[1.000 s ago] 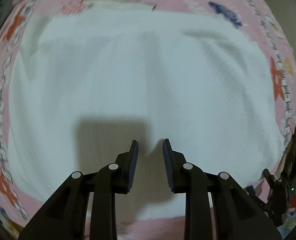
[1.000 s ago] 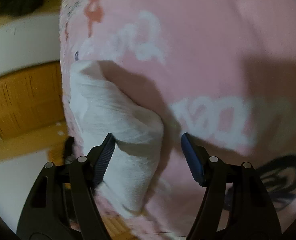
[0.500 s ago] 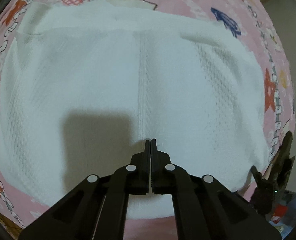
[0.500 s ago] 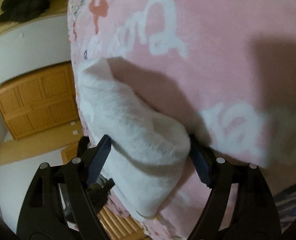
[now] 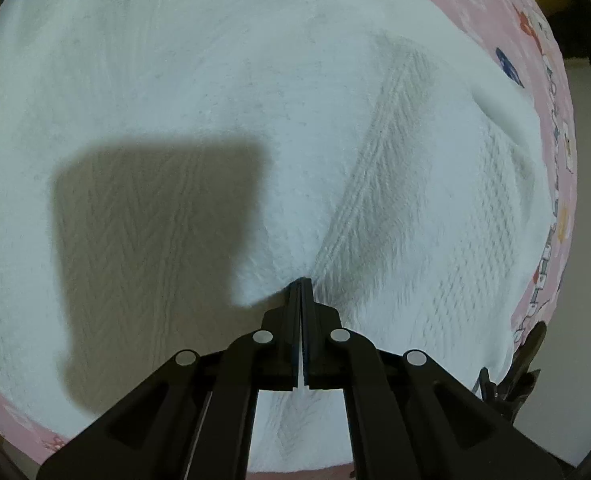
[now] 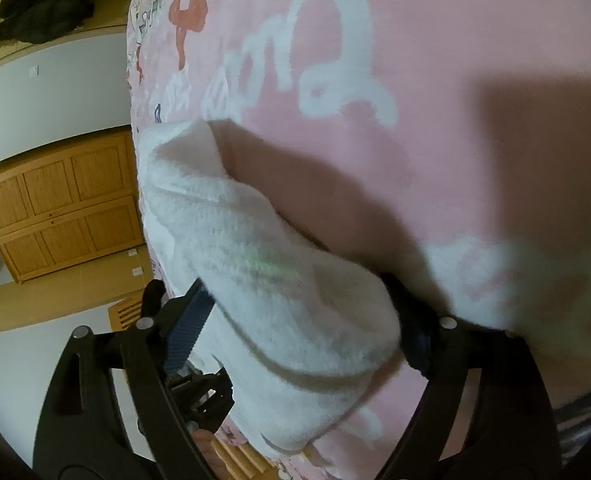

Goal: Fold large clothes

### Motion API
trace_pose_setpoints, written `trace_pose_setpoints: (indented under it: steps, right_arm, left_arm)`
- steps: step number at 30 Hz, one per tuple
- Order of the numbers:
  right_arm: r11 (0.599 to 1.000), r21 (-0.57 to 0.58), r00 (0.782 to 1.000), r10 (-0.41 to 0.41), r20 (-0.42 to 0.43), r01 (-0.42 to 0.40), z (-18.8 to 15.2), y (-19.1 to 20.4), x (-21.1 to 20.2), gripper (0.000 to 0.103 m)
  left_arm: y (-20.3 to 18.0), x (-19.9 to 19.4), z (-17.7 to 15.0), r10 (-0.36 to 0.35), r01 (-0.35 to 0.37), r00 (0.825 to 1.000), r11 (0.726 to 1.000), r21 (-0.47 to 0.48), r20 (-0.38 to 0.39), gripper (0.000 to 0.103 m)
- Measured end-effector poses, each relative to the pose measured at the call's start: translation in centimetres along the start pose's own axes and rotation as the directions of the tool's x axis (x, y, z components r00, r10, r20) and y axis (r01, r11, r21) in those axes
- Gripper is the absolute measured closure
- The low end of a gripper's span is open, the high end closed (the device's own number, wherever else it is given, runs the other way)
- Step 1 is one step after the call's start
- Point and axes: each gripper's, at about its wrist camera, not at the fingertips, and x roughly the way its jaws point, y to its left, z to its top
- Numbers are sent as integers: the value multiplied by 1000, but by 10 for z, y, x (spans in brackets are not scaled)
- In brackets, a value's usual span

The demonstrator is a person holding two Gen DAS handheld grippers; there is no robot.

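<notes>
Sweater [image 5: 255, 92] lay flat on the pink blanket [image 6: 435, 80]; left gripper [image 5: 300, 282], jaws closed, pressed its ribbed seam, while right gripper [image 6: 299, 312], jaws opening, apparently straddled a bunched edge.

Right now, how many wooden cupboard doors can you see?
2: upper cupboard door and lower cupboard door, stacked at the left of the right wrist view. More may be hidden behind the white garment.

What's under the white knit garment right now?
The white knit garment lies on a pink printed blanket, which shows around its edges. Whatever is beneath its middle is covered, as is whatever lies under the blanket.
</notes>
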Motion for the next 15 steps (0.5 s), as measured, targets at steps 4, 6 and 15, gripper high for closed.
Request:
trace_pose_setpoints:
  steps: [4, 6, 15]
  right_arm:
    - [998, -45, 999, -40, 11, 40, -5, 5, -4, 38]
    - [999, -47, 1000, -18, 0, 18, -4, 5, -8, 42]
    - [997, -21, 991, 71, -111, -74, 9, -5, -6, 42]
  left_arm:
    - [-14, -14, -16, 32, -33, 999, 999, 23, 42, 102]
    - [-18, -23, -26, 3, -4, 999, 1000, 14, 43, 102]
    - [-19, -9, -76, -3, 3, 1000, 1000, 15, -1, 102]
